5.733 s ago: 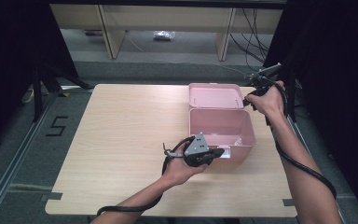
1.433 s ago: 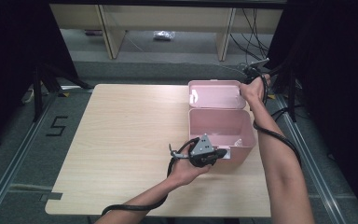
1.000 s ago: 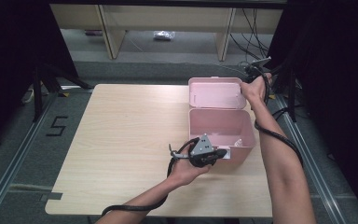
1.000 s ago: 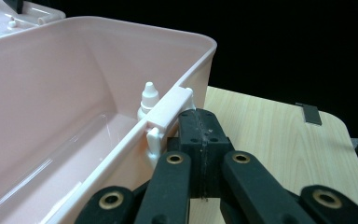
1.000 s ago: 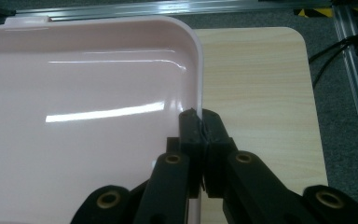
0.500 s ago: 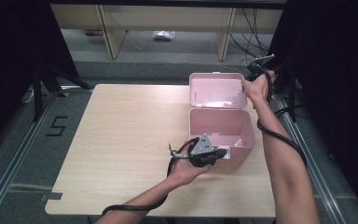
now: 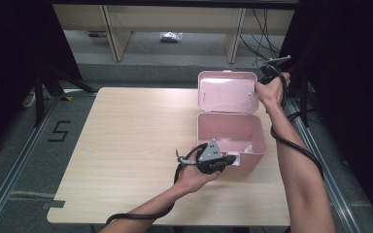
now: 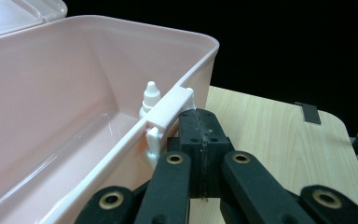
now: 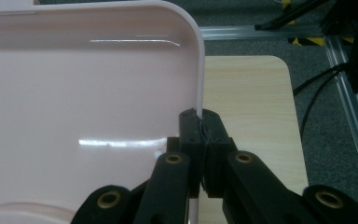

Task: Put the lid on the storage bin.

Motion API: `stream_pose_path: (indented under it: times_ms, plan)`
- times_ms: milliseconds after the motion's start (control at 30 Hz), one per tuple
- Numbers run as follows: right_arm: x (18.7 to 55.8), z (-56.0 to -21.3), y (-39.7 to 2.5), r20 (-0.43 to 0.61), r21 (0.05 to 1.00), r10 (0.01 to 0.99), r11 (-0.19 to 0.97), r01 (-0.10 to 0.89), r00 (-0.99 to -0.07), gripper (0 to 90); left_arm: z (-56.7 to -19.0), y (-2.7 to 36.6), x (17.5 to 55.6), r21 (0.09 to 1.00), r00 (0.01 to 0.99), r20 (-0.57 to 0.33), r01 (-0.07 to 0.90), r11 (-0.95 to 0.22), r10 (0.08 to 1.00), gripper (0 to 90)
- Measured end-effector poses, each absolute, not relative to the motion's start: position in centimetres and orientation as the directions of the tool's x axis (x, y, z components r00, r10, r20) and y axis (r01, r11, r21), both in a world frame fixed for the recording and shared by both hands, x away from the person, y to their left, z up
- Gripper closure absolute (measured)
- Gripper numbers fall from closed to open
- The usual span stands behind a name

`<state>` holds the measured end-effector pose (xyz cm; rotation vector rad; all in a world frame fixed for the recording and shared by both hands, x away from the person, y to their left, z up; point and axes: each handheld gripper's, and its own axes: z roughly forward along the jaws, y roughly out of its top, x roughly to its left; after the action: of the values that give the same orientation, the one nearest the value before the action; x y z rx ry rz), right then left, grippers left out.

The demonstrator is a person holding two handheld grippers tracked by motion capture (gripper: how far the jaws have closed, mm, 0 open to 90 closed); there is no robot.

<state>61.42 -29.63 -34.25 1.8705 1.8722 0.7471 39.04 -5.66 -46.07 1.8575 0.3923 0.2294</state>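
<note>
**A:** so what's the right gripper point(image 9: 200, 122) doing here? Its jaws are looking pressed together, and they're pinching the side edge of the pink lid point(image 9: 88, 112), right at the rim. From the high view the right gripper point(image 7: 267, 73) is sitting at the lid's point(image 7: 227, 92) right edge, and the lid is standing open, tilting back behind the box.

**B:** yep. And the left gripper point(image 8: 200, 133) is closing its jaws too, clamping on the white latch point(image 8: 170, 109) at the front wall of the pink storage box point(image 8: 74, 93). There's a small white dropper bottle point(image 8: 150, 97) peeking up inside, just behind that latch.

**A:** where's the box sitting overall?

**B:** on the right half of the wooden table point(image 7: 126, 126), with the left gripper point(image 7: 218, 161) touching its front wall point(image 7: 230, 133).
</note>
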Motion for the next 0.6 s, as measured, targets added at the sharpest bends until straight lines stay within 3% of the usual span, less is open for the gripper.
stream_pose_path:
  times_ms: [600]
  plan:
    - [59.8,-33.2,-29.8,0.069,0.679,0.995,0.005,0.734,-0.07,89.8,-46.0,-5.7,39.0,0.947,0.923,-0.041,0.158,-0.28,0.382,90.0]
